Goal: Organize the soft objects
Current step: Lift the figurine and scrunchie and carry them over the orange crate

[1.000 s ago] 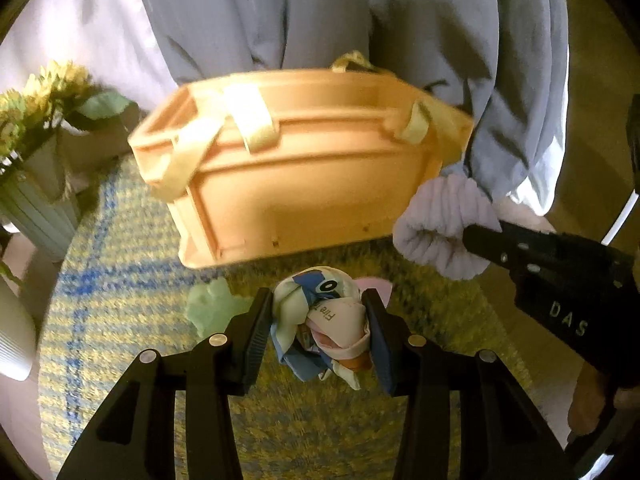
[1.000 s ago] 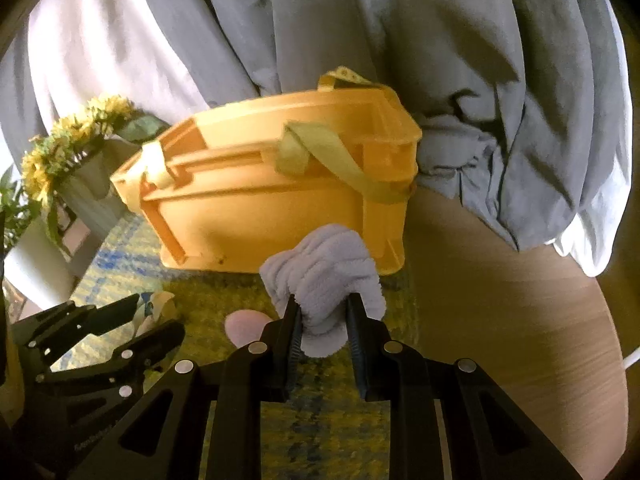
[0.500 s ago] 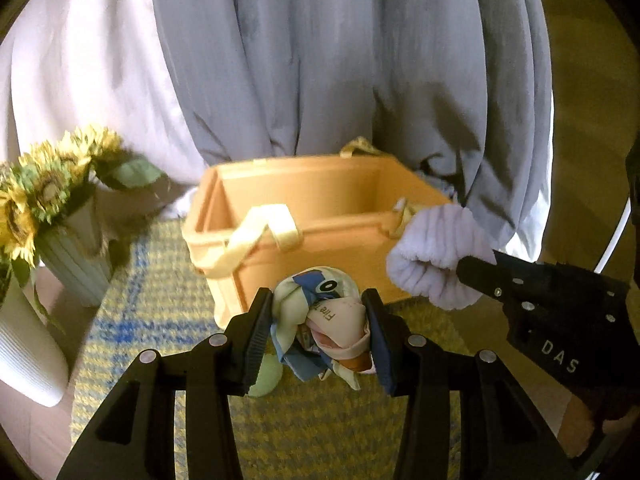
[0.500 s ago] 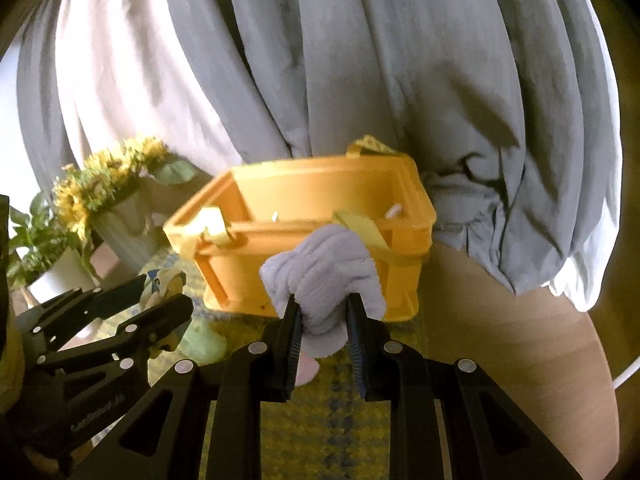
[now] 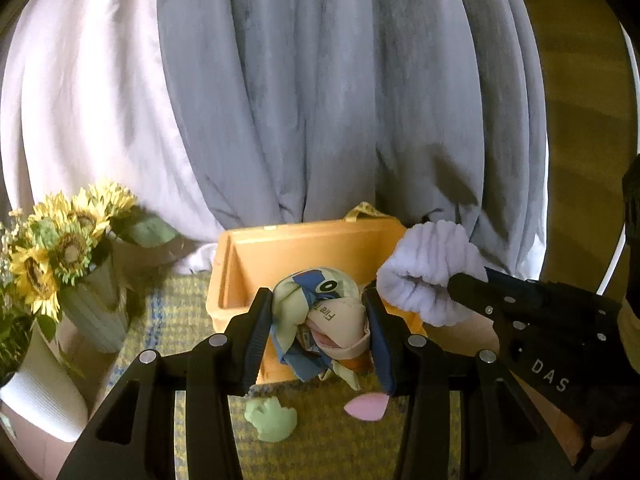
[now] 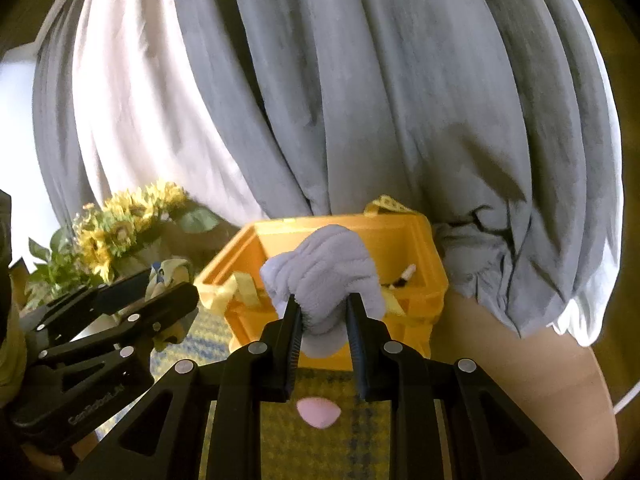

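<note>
Two grippers each carry one soft thing. The left gripper [image 5: 318, 320] has its jaws partly closed, pads pressing both sides of a bunched printed cloth [image 5: 320, 316] so the loose folds cannot spill. The right gripper [image 6: 323, 320] is pinched tight on a fluffy lavender cloth [image 6: 320, 280], biting only its lower edge, so the bulk mushrooms above the fingertips. Both bundles hang in the air in front of the open orange bin [image 6: 424, 248], apparently high enough to clear its near rim and the yellow straps [image 6: 240, 292] draped over it. Below, a pink piece [image 6: 319, 412] and a green piece [image 5: 272, 418] lie on the woven mat [image 5: 320, 448], not yet collected. Sunflowers [image 5: 60, 240] stand off to the left.
</note>
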A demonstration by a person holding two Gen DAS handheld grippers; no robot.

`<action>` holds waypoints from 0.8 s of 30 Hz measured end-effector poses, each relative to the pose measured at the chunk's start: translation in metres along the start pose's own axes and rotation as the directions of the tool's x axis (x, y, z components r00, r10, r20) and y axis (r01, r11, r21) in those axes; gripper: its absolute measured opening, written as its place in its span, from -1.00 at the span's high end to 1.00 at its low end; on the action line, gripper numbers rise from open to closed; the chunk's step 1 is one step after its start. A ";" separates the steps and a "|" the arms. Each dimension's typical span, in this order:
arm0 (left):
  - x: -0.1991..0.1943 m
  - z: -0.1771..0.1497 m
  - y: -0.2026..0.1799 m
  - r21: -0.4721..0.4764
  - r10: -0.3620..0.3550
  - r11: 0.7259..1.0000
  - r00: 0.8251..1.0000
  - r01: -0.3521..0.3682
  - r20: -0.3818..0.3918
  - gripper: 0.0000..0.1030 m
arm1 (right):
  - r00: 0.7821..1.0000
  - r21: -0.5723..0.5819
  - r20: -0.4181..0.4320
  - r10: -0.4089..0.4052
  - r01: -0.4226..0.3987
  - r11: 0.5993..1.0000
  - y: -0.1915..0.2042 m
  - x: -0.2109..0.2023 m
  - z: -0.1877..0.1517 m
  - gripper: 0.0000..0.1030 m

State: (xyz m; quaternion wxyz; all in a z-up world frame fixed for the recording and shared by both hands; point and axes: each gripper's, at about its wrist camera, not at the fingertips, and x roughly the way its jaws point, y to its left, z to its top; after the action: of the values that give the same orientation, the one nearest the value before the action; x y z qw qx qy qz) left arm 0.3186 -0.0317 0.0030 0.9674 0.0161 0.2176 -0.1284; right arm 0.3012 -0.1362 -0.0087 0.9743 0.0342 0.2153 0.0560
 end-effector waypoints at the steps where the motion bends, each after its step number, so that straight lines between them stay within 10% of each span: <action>1: 0.000 0.002 0.001 0.001 0.002 1.000 1.000 -0.002 0.005 0.13 | 1.000 0.000 0.006 0.002 -0.002 1.000 0.001 0.000 0.002 0.55; 24: 0.044 0.051 0.024 0.018 0.046 0.999 0.996 -0.048 0.080 0.13 | 0.995 -0.016 0.101 0.014 -0.013 1.000 0.013 0.040 0.049 0.55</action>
State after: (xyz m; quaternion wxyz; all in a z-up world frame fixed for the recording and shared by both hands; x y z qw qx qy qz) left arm 0.3844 -0.0233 0.0302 0.9779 0.0259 0.1772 -0.1084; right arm 0.3569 -0.1204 0.0202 0.9839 0.0307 0.1649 0.0624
